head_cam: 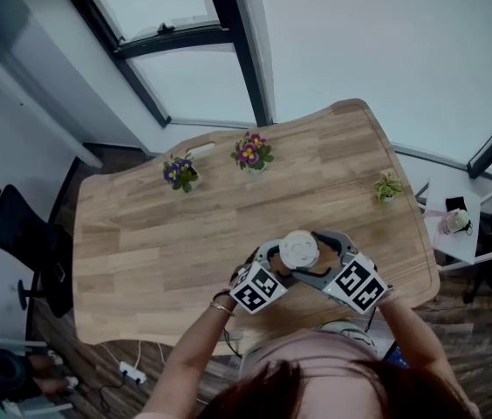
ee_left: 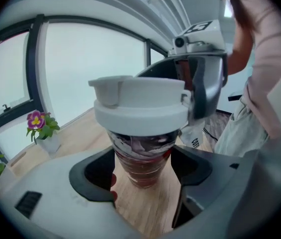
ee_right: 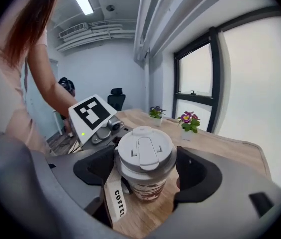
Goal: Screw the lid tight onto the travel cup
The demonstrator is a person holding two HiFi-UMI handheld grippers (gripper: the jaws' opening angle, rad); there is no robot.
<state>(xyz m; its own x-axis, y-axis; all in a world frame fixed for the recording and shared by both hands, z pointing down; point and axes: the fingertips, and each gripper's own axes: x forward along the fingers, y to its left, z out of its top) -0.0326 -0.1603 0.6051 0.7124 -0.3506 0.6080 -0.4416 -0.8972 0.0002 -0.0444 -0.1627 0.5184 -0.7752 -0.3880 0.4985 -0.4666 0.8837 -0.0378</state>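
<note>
- Left gripper point(ee_left: 143, 176): low on the cup point(ee_left: 139, 153). Fingers narrow, pads seem pressed to the body below the lid; it looks like the anchor hold.
- The cup stands on the table point(head_cam: 185, 234), near the person's edge, between the two grippers.
- Lid point(ee_right: 145, 151) sits on the cup. Whether it is level on the thread, I cannot tell.
- Right gripper point(ee_right: 145, 171): higher up, fingers narrow, closed on the lid rim from both sides.
- Risk: the body tapers, so a weak left grip may let the cup spin with the lid.
- Risk: a crooked lid would cross-thread and jam.
- Risk: the tag point(ee_right: 114, 200) hangs by one right pad and could snag.
- Risk: a sideways push while turning could tip the cup off the edge.
</note>
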